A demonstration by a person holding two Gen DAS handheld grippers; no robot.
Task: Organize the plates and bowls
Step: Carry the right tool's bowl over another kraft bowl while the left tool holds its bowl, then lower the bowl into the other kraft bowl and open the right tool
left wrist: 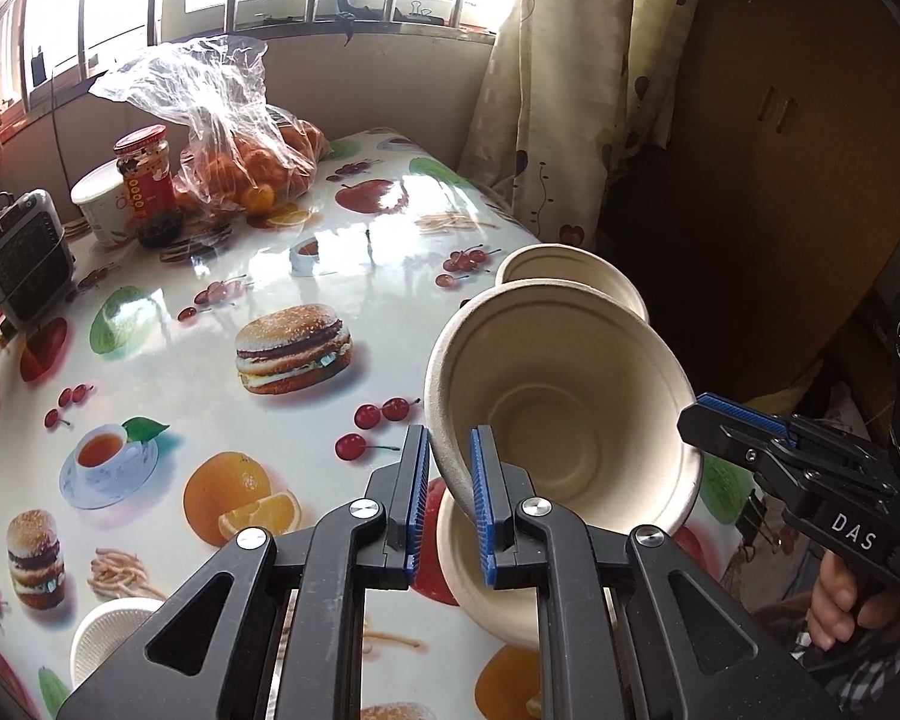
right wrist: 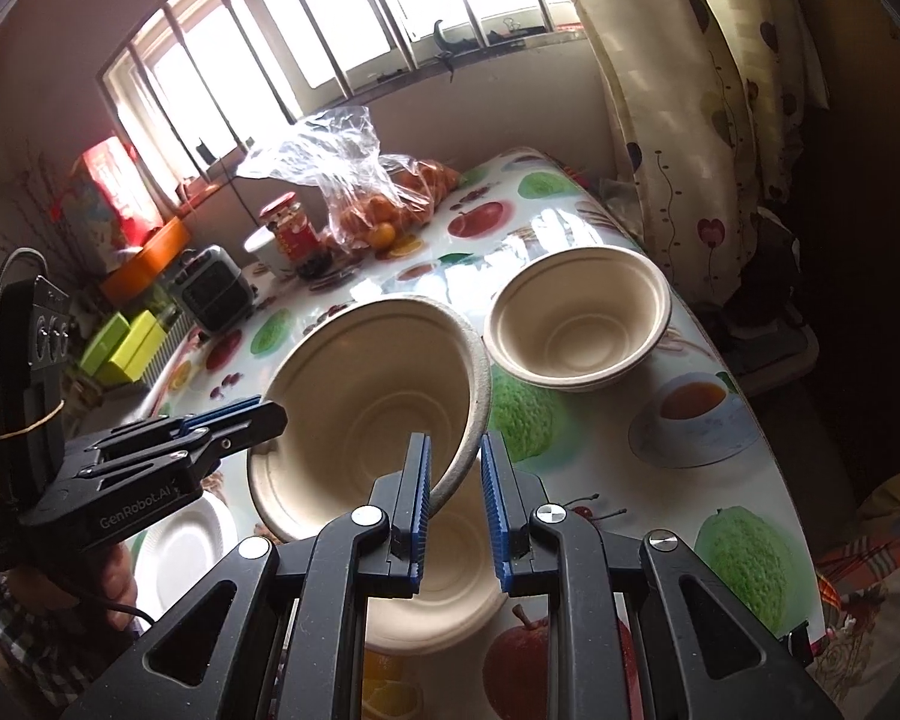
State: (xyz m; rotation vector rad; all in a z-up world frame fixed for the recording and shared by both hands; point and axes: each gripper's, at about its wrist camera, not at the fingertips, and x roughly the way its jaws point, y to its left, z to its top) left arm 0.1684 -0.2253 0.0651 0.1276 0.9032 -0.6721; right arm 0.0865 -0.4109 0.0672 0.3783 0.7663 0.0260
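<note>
A beige paper bowl (left wrist: 570,420) hangs tilted above the fruit-print table (left wrist: 210,312), held from both sides. My left gripper (left wrist: 450,480) is shut on its left rim, and my right gripper (left wrist: 726,420) meets its right rim. In the right wrist view the same bowl (right wrist: 378,396) has its rim between the fingers of my right gripper (right wrist: 455,480), which is shut on it, while my left gripper (right wrist: 234,417) clamps the far side. Under it another beige bowl (right wrist: 444,576) rests on the table. A further stack of bowls (right wrist: 576,324) stands beyond, near the table's right edge.
A white plate (right wrist: 180,540) lies at the near left. At the back stand a bag of oranges (left wrist: 252,156), a red-lidded jar (left wrist: 147,186), a paper cup (left wrist: 102,204) and a small grey heater (left wrist: 24,258). A curtain (left wrist: 546,90) hangs past the right edge.
</note>
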